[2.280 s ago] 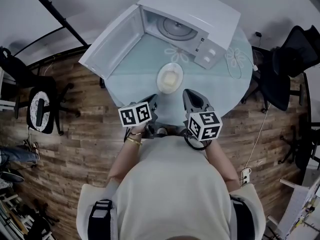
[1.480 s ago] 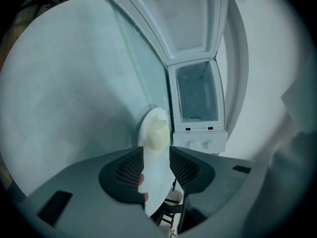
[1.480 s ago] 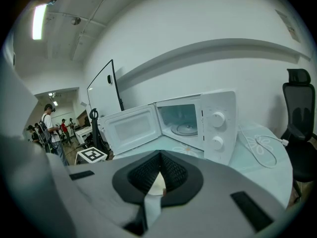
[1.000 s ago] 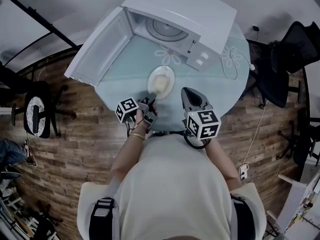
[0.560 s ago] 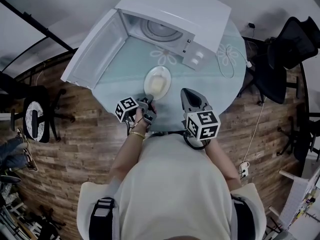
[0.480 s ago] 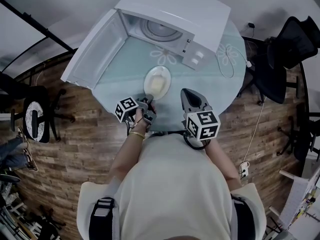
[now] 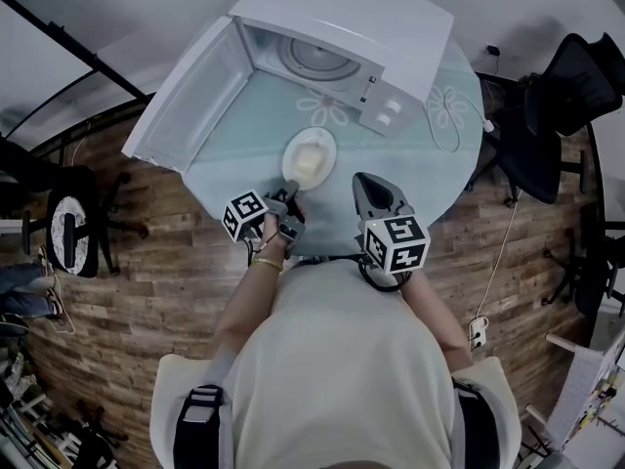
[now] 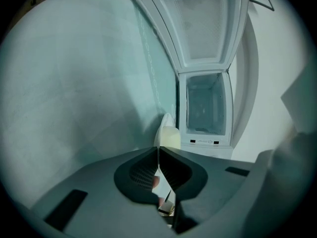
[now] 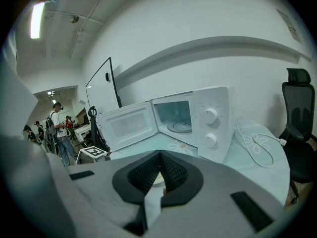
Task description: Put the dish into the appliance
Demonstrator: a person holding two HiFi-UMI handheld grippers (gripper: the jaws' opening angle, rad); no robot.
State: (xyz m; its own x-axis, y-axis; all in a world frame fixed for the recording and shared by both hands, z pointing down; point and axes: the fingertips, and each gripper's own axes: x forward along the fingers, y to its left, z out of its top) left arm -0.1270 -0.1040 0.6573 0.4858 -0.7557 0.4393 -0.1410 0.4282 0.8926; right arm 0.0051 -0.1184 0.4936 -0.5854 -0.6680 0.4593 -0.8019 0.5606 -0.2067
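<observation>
On the table (image 7: 435,169) before the open microwave (image 7: 344,29), the left tool (image 7: 290,191) is closing on the near rim of the dish (image 7: 311,156), the right tool (image 7: 364,180) idle with jaws together; next, probably, a level lift inside.

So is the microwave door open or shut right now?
Open. The door is swung wide to the left of the microwave, and the turntable inside is in plain sight.

The dish (image 7: 310,156) sits on the counter (image 7: 430,164), just before the microwave (image 7: 342,37), whose door (image 7: 190,96) hangs open to its left. 1 chair (image 7: 576,86) stands right of the counter.
</observation>
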